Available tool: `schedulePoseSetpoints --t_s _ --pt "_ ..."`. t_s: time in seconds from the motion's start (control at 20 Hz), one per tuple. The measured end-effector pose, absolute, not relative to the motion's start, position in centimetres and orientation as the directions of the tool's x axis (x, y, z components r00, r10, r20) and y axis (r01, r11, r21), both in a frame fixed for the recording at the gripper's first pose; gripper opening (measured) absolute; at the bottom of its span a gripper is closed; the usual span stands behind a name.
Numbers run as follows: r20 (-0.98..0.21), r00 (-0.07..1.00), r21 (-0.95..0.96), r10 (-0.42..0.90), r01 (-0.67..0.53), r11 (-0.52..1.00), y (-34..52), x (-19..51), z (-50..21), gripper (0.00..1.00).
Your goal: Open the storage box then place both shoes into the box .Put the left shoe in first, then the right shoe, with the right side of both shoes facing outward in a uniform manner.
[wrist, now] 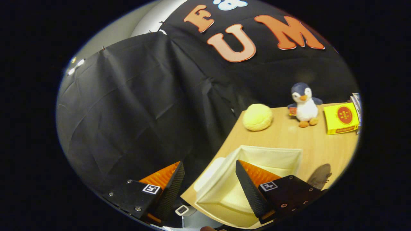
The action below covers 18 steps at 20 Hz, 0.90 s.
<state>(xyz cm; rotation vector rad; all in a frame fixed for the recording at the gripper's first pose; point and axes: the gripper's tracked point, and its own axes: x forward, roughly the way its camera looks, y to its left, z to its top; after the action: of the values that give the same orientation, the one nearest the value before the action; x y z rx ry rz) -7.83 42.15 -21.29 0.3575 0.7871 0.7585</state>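
Observation:
A cream fabric storage box stands open on the wooden table, and what I can see of its inside is bare. A pale flap or lid hangs at its left side by the table edge. My gripper is open, held above the box's left edge. Its right finger reaches over the box's inside and its left finger is off the table, in front of the black cloth. Nothing sits between the fingers. A grey-brown shape, maybe a shoe, lies right of the box, partly hidden by the right finger's body.
Beyond the box, a round yellow plush, a penguin toy and a yellow carton stand along the table's far side. The table's left edge runs diagonally under the gripper, with the black cloth wall past it.

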Motion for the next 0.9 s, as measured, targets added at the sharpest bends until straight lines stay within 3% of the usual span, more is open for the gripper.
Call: schedulePoseSetpoints --t_s 0.35,0.7,0.9 --pt "-0.634 0.622 0.313 0.460 -0.338 0.888 27.1 -6.7 -28.0 0.97" --pt "-0.754 0.582 0.198 0.306 -0.243 0.950 18.3 -9.2 -37.1 0.96" --pt "-0.798 0.540 0.162 0.269 -0.239 0.958 16.7 -9.8 -42.0 0.87"
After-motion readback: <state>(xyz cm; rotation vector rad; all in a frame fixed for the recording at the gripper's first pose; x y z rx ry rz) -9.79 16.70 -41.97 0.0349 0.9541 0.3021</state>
